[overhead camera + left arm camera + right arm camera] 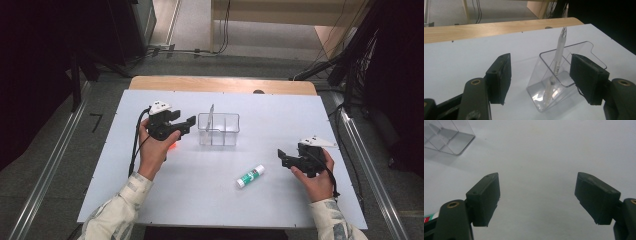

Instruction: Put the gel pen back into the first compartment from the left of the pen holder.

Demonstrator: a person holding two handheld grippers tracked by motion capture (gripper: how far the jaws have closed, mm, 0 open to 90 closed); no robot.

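pen (559,53) stands tilted in the clear organizer (218,129), frame centre: judged done. left tongs (186,122) spread, empty, just beside it. glue stick (250,176) lies lower centre on the counter (280,107), still left; right tongs (283,156) spread, empty.

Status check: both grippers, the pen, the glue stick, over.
Left gripper open, right gripper open, both empty. Pen leaning in clear organizer. Glue stick lying on table, nothing blocking it.

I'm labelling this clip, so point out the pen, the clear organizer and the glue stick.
pen (557,58), left gripper view, middle of its barrel.
clear organizer (218,114), high view, back rim.
glue stick (250,176), high view, middle of its tube.
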